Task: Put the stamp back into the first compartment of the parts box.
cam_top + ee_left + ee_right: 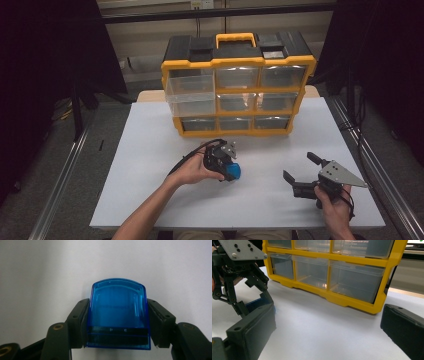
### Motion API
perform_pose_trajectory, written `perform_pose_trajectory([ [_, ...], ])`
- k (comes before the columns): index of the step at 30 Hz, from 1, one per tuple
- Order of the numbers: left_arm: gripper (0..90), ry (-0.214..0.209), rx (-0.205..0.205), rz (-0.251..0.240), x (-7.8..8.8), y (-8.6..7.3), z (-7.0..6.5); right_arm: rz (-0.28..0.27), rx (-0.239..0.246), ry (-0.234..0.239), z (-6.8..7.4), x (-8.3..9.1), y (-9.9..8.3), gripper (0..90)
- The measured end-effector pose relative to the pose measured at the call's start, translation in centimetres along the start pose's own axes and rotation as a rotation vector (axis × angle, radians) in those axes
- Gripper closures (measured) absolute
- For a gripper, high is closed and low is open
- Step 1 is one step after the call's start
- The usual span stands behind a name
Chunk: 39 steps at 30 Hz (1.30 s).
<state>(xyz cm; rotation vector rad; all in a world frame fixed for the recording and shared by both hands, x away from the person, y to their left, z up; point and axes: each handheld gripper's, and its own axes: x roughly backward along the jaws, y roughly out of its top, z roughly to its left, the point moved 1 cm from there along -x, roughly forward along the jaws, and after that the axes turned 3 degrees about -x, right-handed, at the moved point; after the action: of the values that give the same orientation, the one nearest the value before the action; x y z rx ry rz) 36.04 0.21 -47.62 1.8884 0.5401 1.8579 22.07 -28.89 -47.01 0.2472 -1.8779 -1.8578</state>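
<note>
Your left gripper (231,169) clamps a blue box (118,312) over the white table (150,150); your right gripper (299,171) gapes empty before the yellow drawer organizer (239,82), dark curtains around.

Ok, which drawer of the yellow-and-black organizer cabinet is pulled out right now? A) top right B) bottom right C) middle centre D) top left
D: in the high view the clear plastic top-left drawer juts forward from the yellow-and-black organizer cabinet, while the other drawers sit flush. The left claw is shut on the translucent blue plastic piece; the right claw is open.
</note>
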Motion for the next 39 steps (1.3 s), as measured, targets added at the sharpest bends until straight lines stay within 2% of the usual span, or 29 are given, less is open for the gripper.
perform_pose_trajectory([
  [2,41.4,0.01,-0.002,0.018,0.2,0.0,0.0,-0.002,0.002,0.0,0.0,0.0,0.0,0.0],
  [4,41.4,0.011,0.007,-0.001,0.1,0.0,0.0,-0.007,-0.002,-0.005,0.0,0.0,0.0,0.0],
  [5,41.4,-0.041,0.018,0.02,0.4,0.1,0.2,-0.006,-0.001,-0.005,-0.1,0.0,0.0,0.0],
  [6,41.4,0.067,0.034,-0.066,-0.3,-0.1,-0.2,-0.006,-0.001,-0.004,-0.1,0.0,0.0,0.0],
  [7,41.4,0.067,0.034,-0.066,-0.3,-0.1,-0.2,-0.006,-0.001,-0.004,-0.1,0.0,0.0,0.0],
  [8,41.4,0.006,0.027,-0.024,0.2,0.0,0.1,-0.006,0.0,-0.003,-0.1,0.0,0.0,0.0],
  [11,41.3,0.017,0.031,-0.06,0.7,0.2,-0.1,-0.012,-0.002,-0.009,-0.1,0.1,0.0,0.0],
  [12,41.3,0.003,0.027,-0.062,1.0,0.3,0.0,-0.01,-0.005,-0.008,-0.1,0.1,0.0,0.0],
  [15,41.3,0.035,0.033,-0.089,1.7,0.6,-0.3,-0.009,-0.007,-0.01,-0.1,0.1,0.0,0.0],
  [16,41.3,0.029,0.04,-0.104,1.8,0.6,-0.3,-0.009,-0.007,-0.01,-0.1,0.1,0.0,0.0],
  [17,41.3,0.059,0.055,-0.13,2.1,0.7,-0.4,-0.01,-0.006,-0.011,-0.1,0.1,0.0,0.0],
  [18,41.3,0.045,0.057,-0.126,2.2,0.8,-0.5,-0.011,-0.006,-0.011,-0.1,0.1,0.0,0.0],
  [20,41.3,0.069,0.059,-0.151,2.2,0.8,-0.5,-0.012,-0.007,-0.012,-0.1,0.1,0.0,0.0],
  [21,41.3,0.037,0.04,-0.143,2.4,0.8,-0.4,-0.012,-0.008,-0.013,-0.1,0.1,0.0,0.0],
  [23,41.3,0.049,0.049,-0.161,2.4,0.8,-0.5,-0.012,-0.008,-0.012,-0.1,0.1,0.0,0.0],
  [24,41.3,0.053,0.074,-0.186,2.3,0.8,-0.7,-0.013,-0.007,-0.012,-0.1,0.1,0.0,0.0],
  [25,41.3,0.046,0.063,-0.177,2.5,0.8,-0.7,-0.013,-0.008,-0.011,-0.1,0.2,0.0,0.0],
  [26,41.3,0.048,0.066,-0.195,2.6,0.8,-0.9,-0.013,-0.008,-0.011,-0.1,0.2,0.0,0.0],
  [28,41.3,0.062,0.052,-0.188,3.0,1.0,-1.1,-0.014,-0.009,-0.013,-0.2,0.1,0.0,0.0],
  [29,41.3,0.056,0.041,-0.187,3.2,1.0,-1.2,-0.013,-0.01,-0.013,-0.2,0.2,0.0,0.0],
  [30,41.3,0.049,0.041,-0.205,3.4,1.1,-1.3,-0.013,-0.01,-0.013,-0.2,0.2,0.0,0.0],
  [31,41.2,0.025,0.04,-0.202,3.7,1.2,-1.3,-0.017,-0.012,-0.009,-0.2,0.2,0.1,0.0],
  [32,41.2,0.045,0.041,-0.216,3.9,1.3,-1.5,-0.017,-0.012,-0.009,-0.2,0.2,0.1,0.0],
  [33,41.3,0.036,0.05,-0.252,4.2,1.4,-1.7,-0.016,-0.013,-0.011,-0.2,0.2,0.1,0.0],
  [35,41.2,0.037,0.044,-0.253,4.5,1.4,-1.8,-0.017,-0.014,-0.014,-0.2,0.2,0.1,0.0],
  [39,41.3,0.045,0.032,-0.3,5.3,1.8,-2.5,-0.017,-0.013,-0.011,-0.2,0.2,0.1,0.0],
])
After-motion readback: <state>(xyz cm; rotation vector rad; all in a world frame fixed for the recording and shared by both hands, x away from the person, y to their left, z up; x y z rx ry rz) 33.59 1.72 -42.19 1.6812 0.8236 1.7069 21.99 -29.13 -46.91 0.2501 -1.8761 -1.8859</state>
